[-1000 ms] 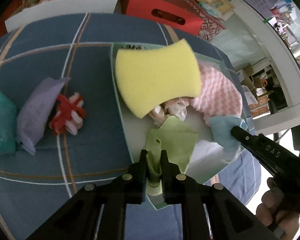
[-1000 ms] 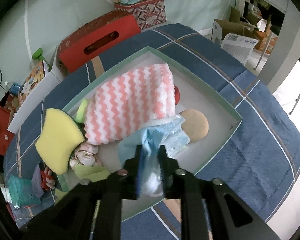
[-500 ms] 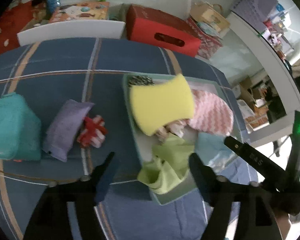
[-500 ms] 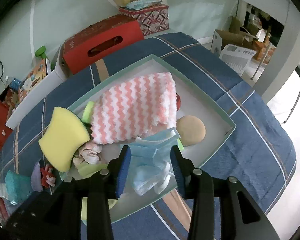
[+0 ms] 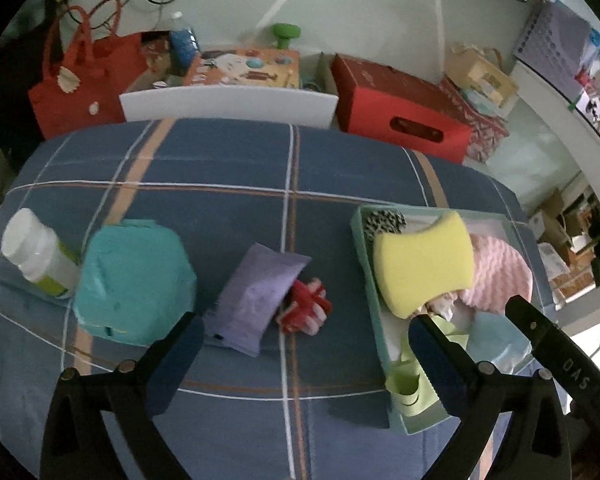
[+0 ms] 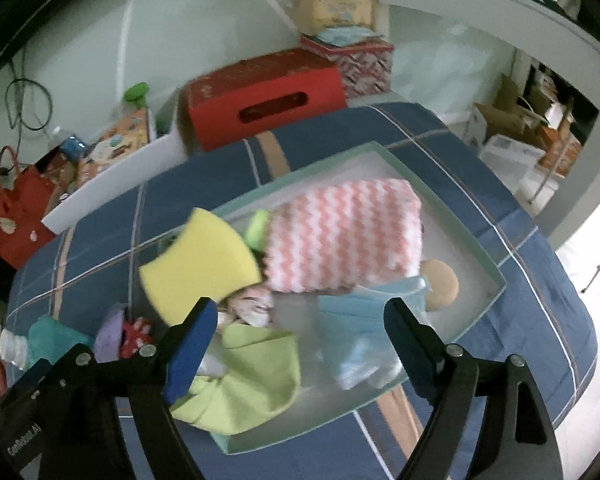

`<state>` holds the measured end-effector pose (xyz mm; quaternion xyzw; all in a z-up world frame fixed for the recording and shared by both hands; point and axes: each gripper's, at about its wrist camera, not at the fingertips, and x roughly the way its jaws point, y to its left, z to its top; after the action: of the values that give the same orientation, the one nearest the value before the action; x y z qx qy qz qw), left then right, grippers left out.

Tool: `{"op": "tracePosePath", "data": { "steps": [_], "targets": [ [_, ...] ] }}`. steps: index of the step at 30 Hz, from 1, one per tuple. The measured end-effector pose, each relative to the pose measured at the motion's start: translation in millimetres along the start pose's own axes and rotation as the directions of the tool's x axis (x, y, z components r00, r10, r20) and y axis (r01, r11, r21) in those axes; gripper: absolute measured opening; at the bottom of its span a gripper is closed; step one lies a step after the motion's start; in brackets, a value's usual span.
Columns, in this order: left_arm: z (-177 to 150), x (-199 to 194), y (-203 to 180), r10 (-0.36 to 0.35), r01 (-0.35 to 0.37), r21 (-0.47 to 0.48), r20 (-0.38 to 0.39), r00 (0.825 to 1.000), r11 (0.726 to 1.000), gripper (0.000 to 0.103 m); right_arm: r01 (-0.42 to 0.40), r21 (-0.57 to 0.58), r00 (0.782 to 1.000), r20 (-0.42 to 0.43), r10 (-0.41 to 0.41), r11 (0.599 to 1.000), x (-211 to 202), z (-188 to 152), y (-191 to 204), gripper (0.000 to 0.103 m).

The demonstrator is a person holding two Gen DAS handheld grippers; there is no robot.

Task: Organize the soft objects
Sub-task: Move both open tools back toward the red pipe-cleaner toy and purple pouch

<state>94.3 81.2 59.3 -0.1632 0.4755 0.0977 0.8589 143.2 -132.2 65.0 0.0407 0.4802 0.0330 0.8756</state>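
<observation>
A pale green tray [image 6: 496, 270] on the blue plaid cloth holds a yellow sponge [image 6: 198, 266], a pink-and-white zigzag towel [image 6: 344, 236], a lime green cloth [image 6: 248, 372], a light blue face mask [image 6: 360, 320] and a tan round puff [image 6: 440, 284]. My right gripper [image 6: 300, 344] hangs open above the mask and cloth, holding nothing. My left gripper [image 5: 304, 352] is open too, above the table left of the tray [image 5: 370, 276]. A purple pouch [image 5: 256, 296], a red-and-white knot toy [image 5: 306, 306] and a teal pack [image 5: 134, 280] lie outside the tray.
A white bottle [image 5: 36, 252] lies at the table's left edge. A red box [image 5: 400, 108], a white board [image 5: 228, 100] and a red bag [image 5: 84, 76] stand behind the table. White shelving [image 6: 480, 12] stands to the right.
Both grippers opened and drew back upward. The left let go of the lime green cloth and the right let go of the blue mask; both items now lie in the tray.
</observation>
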Motion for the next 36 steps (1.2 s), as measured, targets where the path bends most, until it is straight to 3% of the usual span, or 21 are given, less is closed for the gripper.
{"op": "tracePosePath", "data": {
  "steps": [7, 17, 26, 36],
  "targets": [
    [6.4, -23.2, 26.8, 0.023, -0.021, -0.061, 0.041, 0.999, 0.998, 0.103, -0.040, -0.053, 0.999, 0.016, 0.040, 0.998, -5.6, -3.0, 24.5, 0.086],
    [3.5, -52.5, 96.5, 0.167, -0.149, -0.184, 0.088, 0.982, 0.971, 0.103, -0.170, -0.182, 0.985, -0.014, 0.170, 0.969, -12.0, -19.1, 81.2, 0.086],
    [-17.1, -56.8, 147.9, 0.212, -0.190, -0.280, 0.048, 0.976, 0.941, 0.103, -0.236, -0.289, 0.972, -0.069, 0.225, 0.928, -10.1, -42.2, 129.5, 0.086],
    [-40.7, -50.3, 164.2, 0.206, -0.198, -0.294, -0.006, 0.979, 0.935, 0.103, -0.250, -0.318, 0.967, -0.133, 0.218, 0.914, 6.8, -57.0, 144.5, 0.086]
  ]
}}
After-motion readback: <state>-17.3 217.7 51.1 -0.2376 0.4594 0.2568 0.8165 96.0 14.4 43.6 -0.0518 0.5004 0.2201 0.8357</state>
